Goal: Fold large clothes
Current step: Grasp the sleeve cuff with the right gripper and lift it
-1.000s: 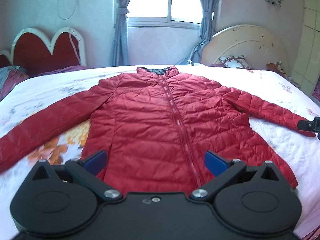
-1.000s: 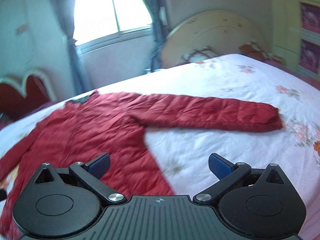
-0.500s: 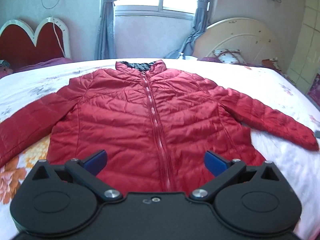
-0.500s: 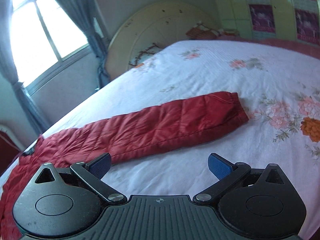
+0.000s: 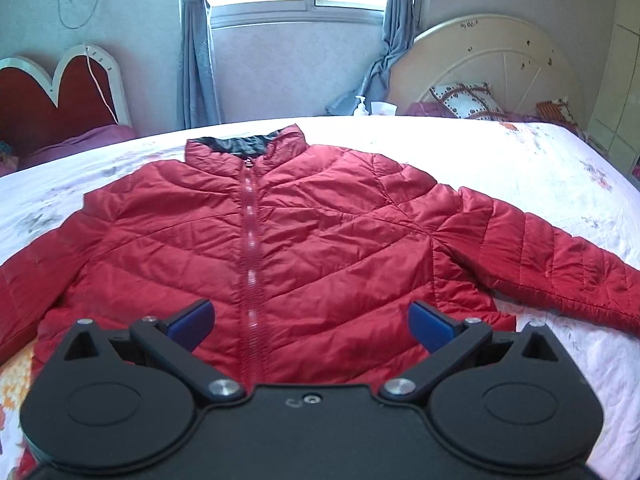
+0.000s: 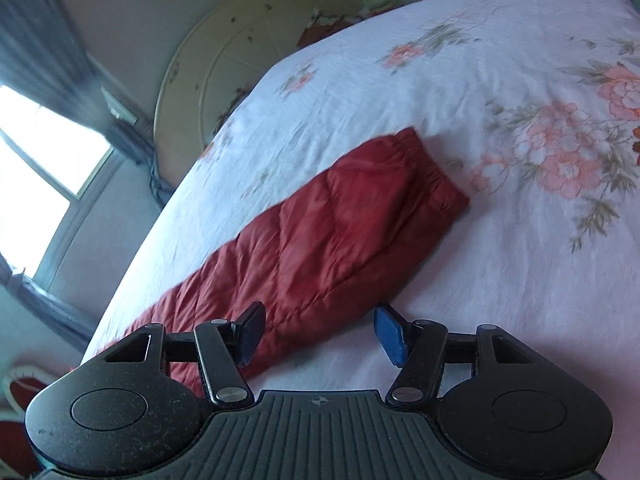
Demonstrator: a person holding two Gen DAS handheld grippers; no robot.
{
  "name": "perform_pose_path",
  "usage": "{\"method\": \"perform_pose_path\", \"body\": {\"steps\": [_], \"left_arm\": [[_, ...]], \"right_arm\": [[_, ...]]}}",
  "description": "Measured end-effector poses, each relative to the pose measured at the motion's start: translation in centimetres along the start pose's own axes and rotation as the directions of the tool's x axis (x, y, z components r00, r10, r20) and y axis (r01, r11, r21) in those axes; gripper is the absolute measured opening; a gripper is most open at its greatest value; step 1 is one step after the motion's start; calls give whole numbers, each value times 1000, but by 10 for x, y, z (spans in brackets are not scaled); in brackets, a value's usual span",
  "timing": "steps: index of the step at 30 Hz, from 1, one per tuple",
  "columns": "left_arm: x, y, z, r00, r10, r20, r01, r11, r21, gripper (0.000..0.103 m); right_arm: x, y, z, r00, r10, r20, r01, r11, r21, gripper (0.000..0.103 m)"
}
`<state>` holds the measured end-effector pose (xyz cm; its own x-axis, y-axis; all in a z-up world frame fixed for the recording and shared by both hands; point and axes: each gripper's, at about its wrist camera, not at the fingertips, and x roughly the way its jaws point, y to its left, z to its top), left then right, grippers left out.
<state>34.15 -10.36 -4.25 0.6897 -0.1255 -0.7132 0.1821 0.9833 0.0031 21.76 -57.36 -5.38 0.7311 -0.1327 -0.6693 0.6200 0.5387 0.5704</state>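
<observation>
A red quilted jacket (image 5: 312, 248) lies flat and zipped on the bed, collar toward the window, sleeves spread to both sides. My left gripper (image 5: 310, 322) is open and empty, hovering over the jacket's lower front near the zipper. In the right wrist view the jacket's sleeve (image 6: 320, 248) lies across the sheet, its cuff (image 6: 432, 176) pointing away. My right gripper (image 6: 320, 334) is open, low over the sleeve, with the sleeve's near edge between its blue pads and not clamped.
The bed has a white floral sheet (image 6: 500, 92). A red heart-shaped headboard (image 5: 60, 96) stands at the left and a round cream headboard (image 5: 484, 64) with pillows at the right. A window with grey curtains (image 5: 196, 48) is behind the bed.
My left gripper has moved forward over the jacket body. My right gripper has swung right and dropped close to the sleeve near its cuff, and its jaws have narrowed somewhat.
</observation>
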Motion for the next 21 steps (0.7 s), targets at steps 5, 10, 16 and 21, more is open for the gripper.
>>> {"method": "perform_pose_path", "body": {"steps": [5,10,16,21], "left_arm": [[17,7,6,999,31,-22,-31,999,-18,103],[22,25,8,997,60,-47,-62,997,-47,103],[15,52,5,993,103,-55,-108,990,-89,102],[3,87,1,990,133,-39,-137,981,-138,100]], "right_arm": [[12,-3,18,998,-56,34,55,998,8,30],[14,15,24,995,-57,79,65,993,-94,13],[31,83,18,996,57,68,-33,950,-311,7],[46,169,-26,976,212,-45,-207,849,-487,7]]}}
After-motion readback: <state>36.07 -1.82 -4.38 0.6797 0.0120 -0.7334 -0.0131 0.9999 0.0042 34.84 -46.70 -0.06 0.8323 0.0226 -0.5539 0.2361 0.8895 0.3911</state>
